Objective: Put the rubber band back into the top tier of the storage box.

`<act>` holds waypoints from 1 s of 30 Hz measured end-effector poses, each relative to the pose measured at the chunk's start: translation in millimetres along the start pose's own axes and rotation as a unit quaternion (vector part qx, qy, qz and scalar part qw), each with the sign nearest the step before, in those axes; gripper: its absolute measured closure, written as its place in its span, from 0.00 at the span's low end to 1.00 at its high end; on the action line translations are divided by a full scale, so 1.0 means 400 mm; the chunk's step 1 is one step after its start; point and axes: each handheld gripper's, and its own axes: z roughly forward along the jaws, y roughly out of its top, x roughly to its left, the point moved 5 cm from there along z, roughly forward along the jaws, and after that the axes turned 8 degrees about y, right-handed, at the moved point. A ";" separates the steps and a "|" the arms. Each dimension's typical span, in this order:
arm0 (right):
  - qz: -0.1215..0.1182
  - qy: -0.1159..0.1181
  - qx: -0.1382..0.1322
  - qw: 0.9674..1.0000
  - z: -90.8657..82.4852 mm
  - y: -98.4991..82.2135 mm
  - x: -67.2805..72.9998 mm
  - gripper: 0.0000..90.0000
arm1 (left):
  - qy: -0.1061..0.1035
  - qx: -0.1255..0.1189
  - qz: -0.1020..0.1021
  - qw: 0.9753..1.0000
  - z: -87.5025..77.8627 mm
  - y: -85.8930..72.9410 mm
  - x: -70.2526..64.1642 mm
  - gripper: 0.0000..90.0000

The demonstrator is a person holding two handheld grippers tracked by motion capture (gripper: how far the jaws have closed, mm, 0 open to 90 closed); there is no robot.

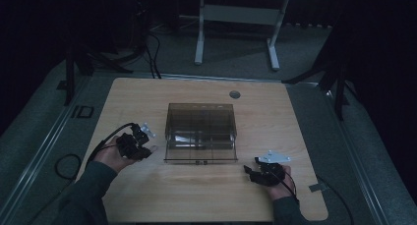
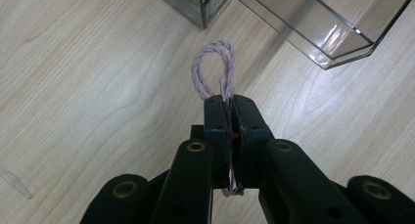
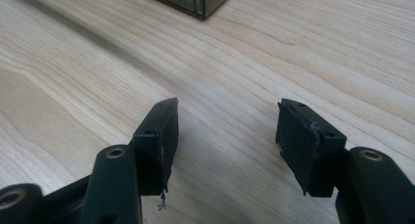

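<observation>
Left gripper pinches a twisted cord loop beside the open drawer box

The left gripper (image 2: pixel 230 104) has its jaws pressed together on a pale lilac twisted cord (image 2: pixel 214 70), whose loop stands clear above the tips while the ends trail down between the jaws; pinching it low probably keeps the limp cord from slipping and leaves the loop free to drop in. It sits just to the left of the smoky clear drawer box (image 1: pixel 200 131), whose lower drawer (image 2: pixel 323 33) is pulled out towards the person, seemingly ready to receive the cord. The right gripper (image 3: pixel 227 131) rests on the wooden table (image 1: pixel 206 195) to the right of the box and a little nearer the person, jaws spread wide with nothing between them, likely kept free to push the drawer shut
</observation>
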 end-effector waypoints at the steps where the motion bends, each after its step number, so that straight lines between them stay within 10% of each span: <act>1: 0.000 0.000 0.000 1.000 0.000 0.000 0.000 0.46 | 0.000 -0.001 0.002 1.000 -0.004 0.003 0.001 0.96; 30: -0.004 0.002 0.000 1.000 0.001 0.001 0.001 0.45 | -0.004 -0.023 0.016 1.000 -0.055 0.046 0.004 0.96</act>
